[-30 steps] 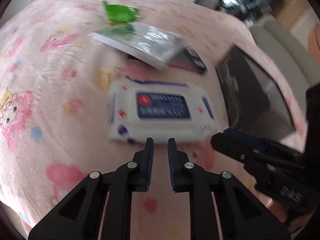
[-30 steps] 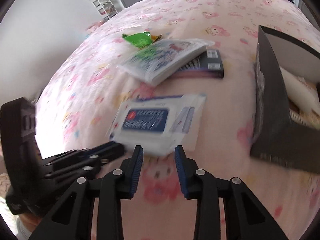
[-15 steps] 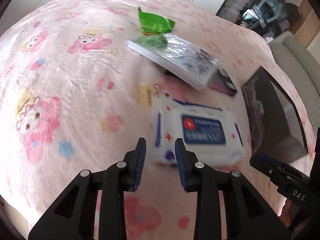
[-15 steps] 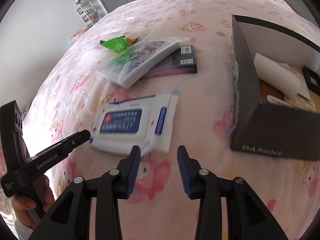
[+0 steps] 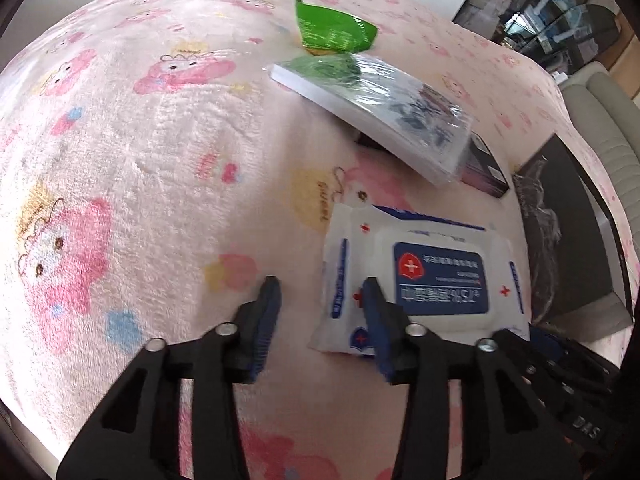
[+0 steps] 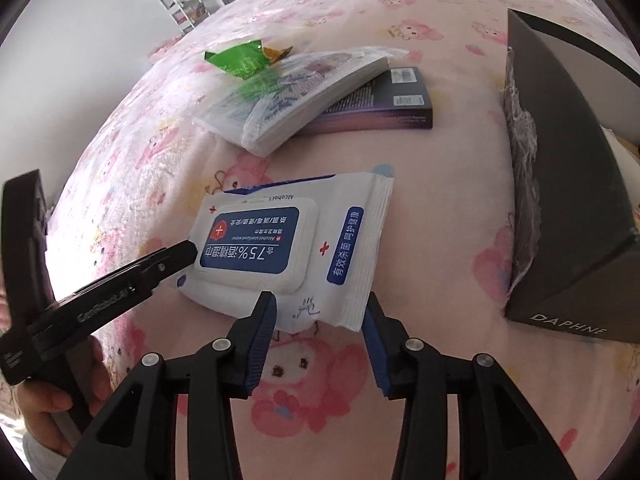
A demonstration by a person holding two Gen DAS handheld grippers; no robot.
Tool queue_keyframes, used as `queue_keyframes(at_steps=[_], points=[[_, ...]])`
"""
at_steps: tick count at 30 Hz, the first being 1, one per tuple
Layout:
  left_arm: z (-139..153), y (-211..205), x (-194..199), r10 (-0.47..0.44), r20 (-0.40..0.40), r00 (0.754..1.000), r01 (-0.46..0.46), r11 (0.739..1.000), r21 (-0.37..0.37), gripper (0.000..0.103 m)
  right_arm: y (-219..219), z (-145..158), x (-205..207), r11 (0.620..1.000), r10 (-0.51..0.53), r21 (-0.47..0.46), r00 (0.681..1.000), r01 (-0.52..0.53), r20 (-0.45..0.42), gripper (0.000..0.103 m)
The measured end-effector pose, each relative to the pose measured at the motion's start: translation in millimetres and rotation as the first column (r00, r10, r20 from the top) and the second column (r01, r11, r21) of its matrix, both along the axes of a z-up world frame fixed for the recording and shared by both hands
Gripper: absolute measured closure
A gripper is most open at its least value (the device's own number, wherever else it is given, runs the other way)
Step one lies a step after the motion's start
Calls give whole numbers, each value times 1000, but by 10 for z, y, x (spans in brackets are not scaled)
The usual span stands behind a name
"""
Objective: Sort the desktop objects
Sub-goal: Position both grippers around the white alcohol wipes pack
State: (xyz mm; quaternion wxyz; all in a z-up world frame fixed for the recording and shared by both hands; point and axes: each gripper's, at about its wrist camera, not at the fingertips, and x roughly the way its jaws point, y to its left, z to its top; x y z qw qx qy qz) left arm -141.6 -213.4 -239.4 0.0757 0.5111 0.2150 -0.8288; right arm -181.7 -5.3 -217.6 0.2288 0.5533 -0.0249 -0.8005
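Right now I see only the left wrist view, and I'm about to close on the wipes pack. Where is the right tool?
Observer: The right tool is open at the near edge of the wipes pack, gripping nothing.
Operator: And how does my left tool look from there?
Observer: The left tool has its tip at the pack's left end, beside the blue label.
Operator: Any marking on the box?
Observer: The dark box reads DAPHNE on its near side.

Two handheld grippers angle downward, close together. The left gripper (image 5: 320, 294) has its fingers spread wide apart. The right gripper (image 6: 318, 312) is equally spread. A bare hand (image 6: 48, 396) grips the left gripper's handle.
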Motion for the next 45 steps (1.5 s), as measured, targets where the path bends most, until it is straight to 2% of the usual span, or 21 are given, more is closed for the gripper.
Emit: queue_keyframes(at_steps=[2, 4, 6, 9, 10, 13, 14, 16, 17, 18, 23, 25, 26, 29, 32, 34, 35, 39, 43, 45], points=[[-43, 3, -49, -10, 15, 1000, 10, 1000, 16, 54, 6, -33, -62, 1000, -28, 12, 1000, 28, 4, 64], [-4, 3, -35, -22, 16, 1000, 22, 1000, 16, 59, -13, -78, -139, 999, -41, 16, 999, 41, 14, 64], [40, 35, -22, -44, 7, 999, 43, 998, 34, 79, -30, -76, -159, 999, -38, 22, 999, 37, 14, 64], [118, 107, 25, -73, -7, 997, 73, 997, 16, 84, -50, 55, -52, 1000, -8, 7, 1000, 8, -16, 70], [143, 131, 43, -88, -5, 996, 88, 996, 14, 84, -54, 111, 4, 1000, 6, 3, 1000, -6, -22, 70], [215, 126, 82, -108, -36, 993, 111, 990, 85, 84, -10, 269, 179, 999, 33, -10, 998, -33, -48, 70], [231, 113, 75, -103, -40, 994, 105, 992, 67, 81, 24, 286, 205, 1000, 25, -11, 998, -26, -50, 70], [240, 67, 43, -88, -34, 996, 89, 996, 28, 67, 92, 313, 244, 1000, 8, -14, 999, -9, -52, 70], [216, 11, 32, -74, -25, 997, 75, 996, 40, 51, 126, 298, 221, 1000, -6, -21, 999, 5, -43, 70], [188, -50, 24, -58, -16, 998, 59, 997, 57, 46, 155, 269, 187, 999, -18, -27, 999, 17, -29, 70], [53, -142, -101, -54, 8, 999, 53, 994, 95, 46, 176, 131, -43, 996, -70, -60, 997, 71, 22, 67], [54, -67, -153, -80, -3, 997, 80, 991, 104, 46, 122, 63, -138, 997, -62, -50, 998, 64, 30, 56], [59, -38, -153, -95, -10, 995, 95, 988, 119, 46, 79, 3, -183, 997, -56, -41, 998, 58, 35, 55], [30, 113, -201, -129, -18, 992, 130, 979, 155, 46, -7, -125, -263, 998, -57, 10, 998, 56, 28, 54], [39, 220, -189, -142, -31, 989, 145, 981, 127, 47, -49, -49, -210, 999, -39, 15, 999, 39, -1, 56], [66, 231, -152, -142, -39, 989, 146, 979, 141, 50, -77, 14, -144, 1000, 9, -18, 1000, -9, -1, 70], [91, 231, -124, -142, -43, 989, 147, 978, 148, 53, -93, 40, -105, 999, 33, -33, 999, -33, 0, 71], [106, 284, -76, -149, -46, 988, 154, 979, 131, 59, -157, 91, 43, 998, 64, 4, 997, -64, -33, 71], [127, 192, 18, -121, -36, 992, 124, 987, 104, 65, -17, 92, 27, 1000, 8, 6, 1000, -8, -30, 70], [134, 136, 41, -115, -33, 993, 118, 987, 105, 65, 87, 122, -35, 999, -37, 17, 998, 37, -44, 63]])
